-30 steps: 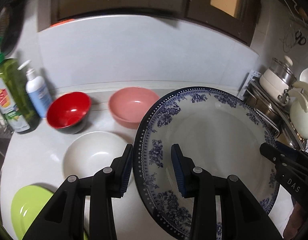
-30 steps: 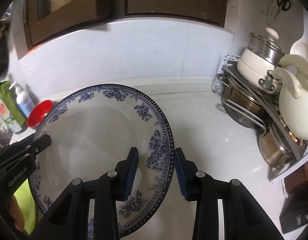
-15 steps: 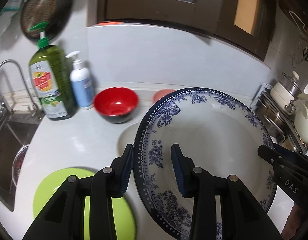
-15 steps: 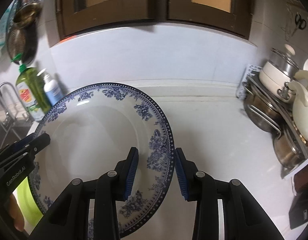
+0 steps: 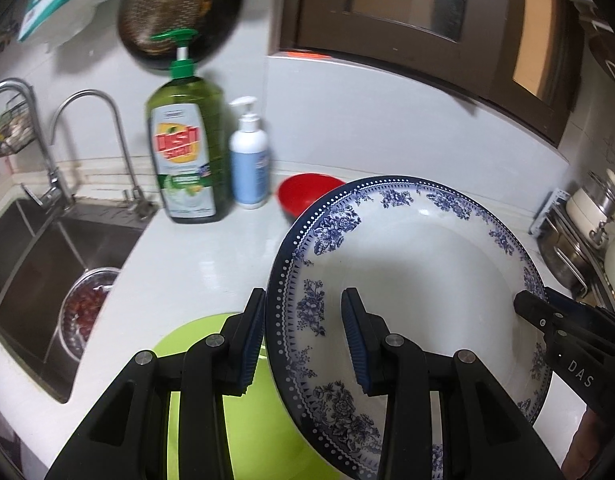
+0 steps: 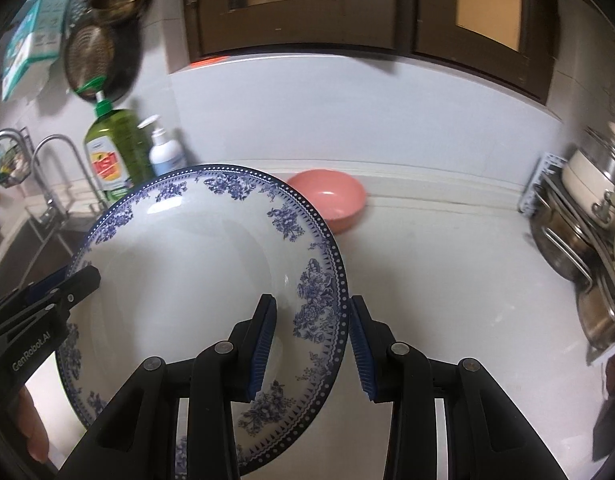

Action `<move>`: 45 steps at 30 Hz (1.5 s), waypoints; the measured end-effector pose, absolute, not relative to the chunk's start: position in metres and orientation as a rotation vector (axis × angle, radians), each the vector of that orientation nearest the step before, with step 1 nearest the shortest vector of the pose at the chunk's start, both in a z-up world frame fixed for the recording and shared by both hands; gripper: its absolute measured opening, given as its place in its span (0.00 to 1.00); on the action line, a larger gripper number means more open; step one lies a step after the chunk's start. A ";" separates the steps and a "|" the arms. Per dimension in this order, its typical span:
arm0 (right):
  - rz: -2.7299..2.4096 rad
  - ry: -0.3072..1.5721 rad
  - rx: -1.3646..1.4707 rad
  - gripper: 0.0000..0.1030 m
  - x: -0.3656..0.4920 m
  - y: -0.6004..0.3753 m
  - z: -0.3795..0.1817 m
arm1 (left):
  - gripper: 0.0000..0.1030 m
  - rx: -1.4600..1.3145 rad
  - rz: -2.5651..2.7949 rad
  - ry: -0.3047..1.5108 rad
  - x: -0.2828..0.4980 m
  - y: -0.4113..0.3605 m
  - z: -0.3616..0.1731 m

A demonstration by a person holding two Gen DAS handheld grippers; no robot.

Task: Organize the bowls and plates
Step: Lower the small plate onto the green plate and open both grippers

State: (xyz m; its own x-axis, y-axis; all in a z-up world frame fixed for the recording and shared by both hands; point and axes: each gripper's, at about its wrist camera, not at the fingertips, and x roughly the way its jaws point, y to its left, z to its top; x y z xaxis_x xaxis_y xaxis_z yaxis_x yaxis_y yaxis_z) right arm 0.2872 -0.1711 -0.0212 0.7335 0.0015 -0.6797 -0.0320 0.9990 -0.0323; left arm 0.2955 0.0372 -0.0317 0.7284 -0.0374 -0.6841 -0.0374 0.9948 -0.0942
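2 grippers share 1 load: the blue-and-white plate [image 5: 419,280], lifted off the counter [image 5: 195,264] and tilted. The left gripper [image 5: 303,340] pinches the plate's left rim, 1 blue pad under the rim's outer edge and the other on the inner face. The right gripper [image 6: 312,342] grips the opposite rim the same way, 1 pad [image 6: 263,344] inside the plate and the other against its outer edge. Each gripper's tip shows in the other's view, at the far rim.

Below the plate's left edge lies a green plate [image 5: 243,412], flat on the counter and partly covered by the left gripper. A red bowl [image 5: 303,196] sits behind the held plate, just beside a white pump bottle [image 5: 249,156] and a green soap bottle [image 5: 185,144]. A pink bowl [image 6: 333,200] rests near the back wall (half hidden by the plate's rim in the right view). The sink [image 5: 35,256] is at the left, with a strainer of something red [image 5: 85,308] inside. Pots and a kettle crowd a rack [image 6: 567,232] at the right.
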 end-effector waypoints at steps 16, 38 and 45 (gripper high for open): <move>0.154 0.794 -0.083 0.37 0.286 -0.091 -0.037 | 0.37 -0.134 0.126 0.778 0.260 0.115 -0.039; 0.228 0.962 -0.143 0.37 0.300 -0.040 -0.097 | 0.37 -0.165 0.215 0.950 0.252 0.159 -0.101; 0.222 1.009 -0.166 0.37 0.306 -0.040 -0.115 | 0.37 -0.166 0.214 1.006 0.258 0.158 -0.123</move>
State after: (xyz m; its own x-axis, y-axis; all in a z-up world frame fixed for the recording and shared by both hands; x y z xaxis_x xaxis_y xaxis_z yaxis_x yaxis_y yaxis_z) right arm 0.3061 -0.0400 -0.1151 0.5133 0.1070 -0.8515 -0.2600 0.9650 -0.0354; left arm 0.2576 0.1576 -0.1225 0.5174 0.1006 -0.8498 -0.2533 0.9666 -0.0398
